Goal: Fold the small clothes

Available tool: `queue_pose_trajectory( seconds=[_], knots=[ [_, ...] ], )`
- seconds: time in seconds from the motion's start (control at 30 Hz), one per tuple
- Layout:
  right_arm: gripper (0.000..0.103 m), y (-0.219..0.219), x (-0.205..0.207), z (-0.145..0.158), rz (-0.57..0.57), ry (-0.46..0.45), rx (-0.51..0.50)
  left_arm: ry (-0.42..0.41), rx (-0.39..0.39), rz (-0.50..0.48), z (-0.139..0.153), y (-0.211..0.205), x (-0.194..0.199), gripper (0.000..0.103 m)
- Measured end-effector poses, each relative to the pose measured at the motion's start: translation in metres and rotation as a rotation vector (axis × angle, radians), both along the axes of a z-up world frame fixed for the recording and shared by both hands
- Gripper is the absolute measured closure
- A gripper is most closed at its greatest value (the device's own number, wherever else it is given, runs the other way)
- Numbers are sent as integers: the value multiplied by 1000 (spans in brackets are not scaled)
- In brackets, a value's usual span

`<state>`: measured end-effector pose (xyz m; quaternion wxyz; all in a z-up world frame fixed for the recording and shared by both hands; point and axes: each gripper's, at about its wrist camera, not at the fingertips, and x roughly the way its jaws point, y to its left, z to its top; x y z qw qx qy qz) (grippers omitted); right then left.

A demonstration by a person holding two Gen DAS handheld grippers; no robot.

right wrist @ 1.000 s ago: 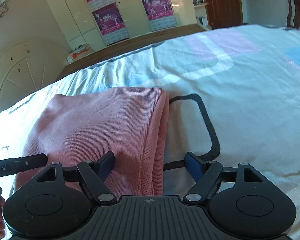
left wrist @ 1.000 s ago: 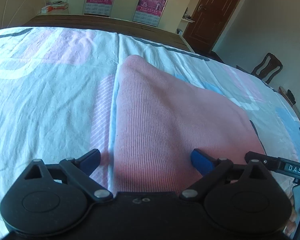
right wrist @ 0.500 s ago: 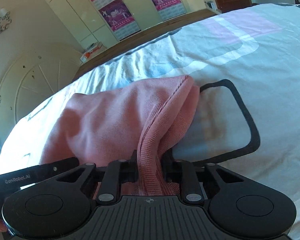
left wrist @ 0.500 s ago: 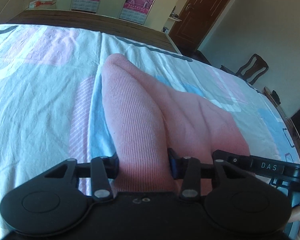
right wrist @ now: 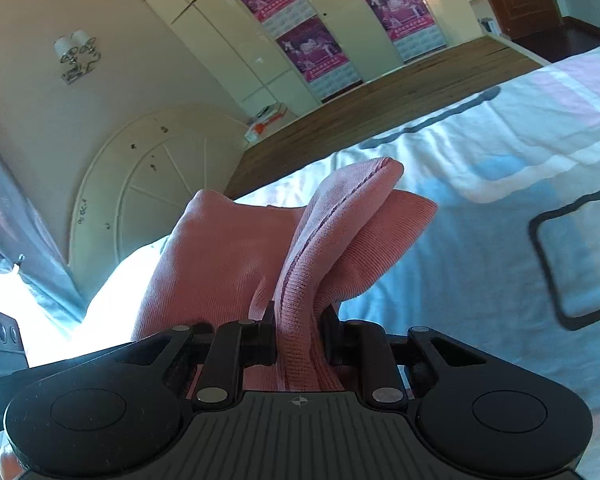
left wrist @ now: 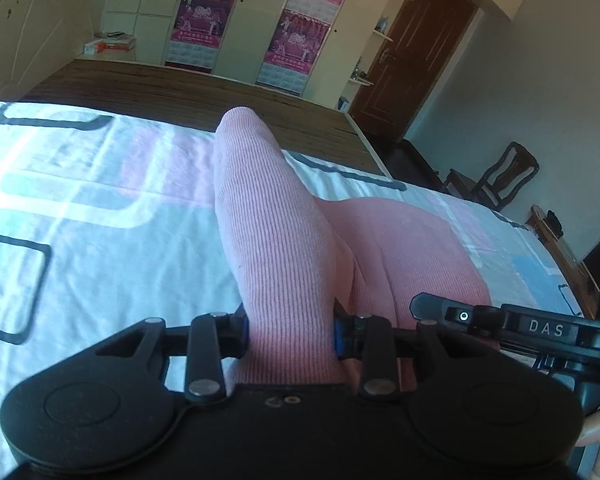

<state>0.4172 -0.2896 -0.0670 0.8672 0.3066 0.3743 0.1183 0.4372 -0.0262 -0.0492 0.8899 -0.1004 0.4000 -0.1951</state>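
patterned bed sheet [left wrist: 100, 240] under pink garment [left wrist: 400, 248].

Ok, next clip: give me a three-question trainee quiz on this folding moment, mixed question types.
1. True or false: the left gripper is open and clear of the pink garment.
2. What does the right gripper hold? A) the bedsheet B) a seamed edge of the pink garment C) nothing
3. Fill in: the garment's gripped end is ___ the bed, not lying flat on it.

Key
1. False: its fingers are closed on a bunched fold of the garment.
2. B
3. lifted off
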Motion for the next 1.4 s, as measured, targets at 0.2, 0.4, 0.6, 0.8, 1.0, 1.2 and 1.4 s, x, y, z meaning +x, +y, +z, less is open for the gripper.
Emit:
queue_pose_trajectory(
  seconds=[0.2, 0.4, 0.6, 0.8, 1.0, 1.2, 1.4],
  knots=[
    [83, 102, 30, 5, 79, -14, 22, -14, 24, 67, 8, 103, 11, 70],
    [83, 195, 73, -8, 94, 22, 46, -16, 25, 97, 5, 207, 41, 70],
    [83, 273, 111, -32, 120, 49, 41, 12, 41, 133, -9, 282, 73, 70],
    [83, 303, 136, -60, 118, 86, -69, 65, 59, 146, -45, 317, 101, 67],
    [81, 298, 135, -80, 80, 110, -209, -8, 178, 142, -68, 332, 94, 19],
    [78, 302, 117, -57, 22, 53, -319, -66, 204, 201, -43, 336, 62, 26],
    [78, 342, 71, -28, 155, -64, -392, -131, 227, 115, -30, 323, 3, 33]
  ],
)
